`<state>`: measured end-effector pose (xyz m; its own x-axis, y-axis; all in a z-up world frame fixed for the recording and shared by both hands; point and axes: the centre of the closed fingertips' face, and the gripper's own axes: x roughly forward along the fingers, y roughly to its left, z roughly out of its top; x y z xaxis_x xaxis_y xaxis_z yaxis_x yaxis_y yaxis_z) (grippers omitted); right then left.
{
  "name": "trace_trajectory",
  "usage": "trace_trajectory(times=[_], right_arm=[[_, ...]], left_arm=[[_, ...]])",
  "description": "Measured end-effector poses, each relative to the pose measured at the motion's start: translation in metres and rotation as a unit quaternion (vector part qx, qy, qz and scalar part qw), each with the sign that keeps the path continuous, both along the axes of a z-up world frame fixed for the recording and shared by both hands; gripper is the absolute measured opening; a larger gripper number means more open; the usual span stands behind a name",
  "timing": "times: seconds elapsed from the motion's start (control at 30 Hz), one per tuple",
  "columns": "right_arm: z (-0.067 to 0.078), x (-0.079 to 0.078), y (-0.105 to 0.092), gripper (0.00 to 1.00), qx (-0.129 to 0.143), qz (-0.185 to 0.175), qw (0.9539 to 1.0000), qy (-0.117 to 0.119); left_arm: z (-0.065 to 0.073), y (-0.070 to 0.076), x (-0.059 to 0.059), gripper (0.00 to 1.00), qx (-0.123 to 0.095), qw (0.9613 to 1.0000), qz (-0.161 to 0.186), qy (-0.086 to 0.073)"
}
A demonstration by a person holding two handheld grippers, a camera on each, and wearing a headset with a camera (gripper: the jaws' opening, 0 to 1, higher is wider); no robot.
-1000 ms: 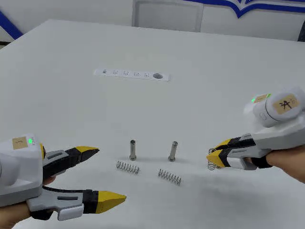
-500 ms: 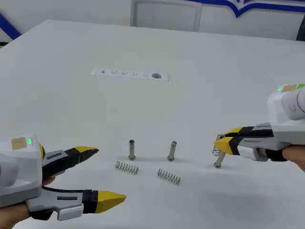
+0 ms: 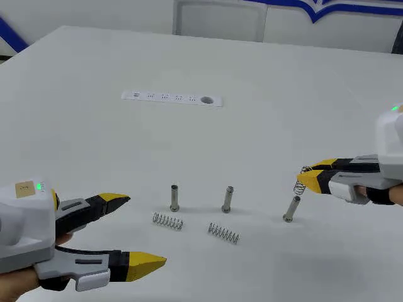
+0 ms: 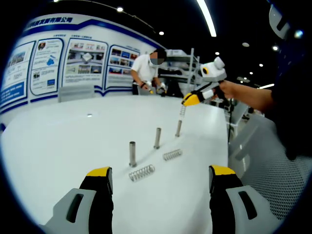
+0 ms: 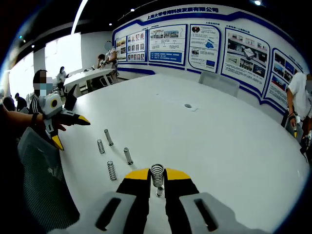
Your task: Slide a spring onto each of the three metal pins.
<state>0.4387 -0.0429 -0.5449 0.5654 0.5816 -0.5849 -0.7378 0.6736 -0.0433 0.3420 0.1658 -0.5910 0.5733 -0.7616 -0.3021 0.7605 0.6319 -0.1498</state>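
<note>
Above the rightmost pin (image 3: 291,209) on open tabletop (image 3: 252,132), right gripper (image 3: 310,178) clamps a spring (image 3: 300,185); left gripper (image 3: 147,229) gapes.

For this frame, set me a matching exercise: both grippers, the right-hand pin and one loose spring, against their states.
Things:
1. left gripper
2. right gripper
3. rightmost pin
4. loose spring by the middle pin

States:
a. lying flat on the table
b. shut on a spring
c. standing, with no spring on it
d. jaws open, holding nothing

Pairs: 1-d, 2-b, 3-c, 4-a.
</note>
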Motion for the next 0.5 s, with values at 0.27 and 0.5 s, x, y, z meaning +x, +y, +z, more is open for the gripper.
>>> trace_trajectory(times=[0.27, 0.5], right_arm=[[-0.01, 0.004, -0.004, 0.12, 0.005, -0.01, 0.9999, 0.003], [-0.017, 0.005, -0.005, 0.12, 0.009, -0.015, 0.9998, 0.007]], left_arm=[[0.0, -0.001, -0.001, 0.82, 0.0, 1.0, 0.0, 0.001], [0.0, -0.001, -0.001, 0.82, 0.001, 1.0, 0.0, 0.002]])
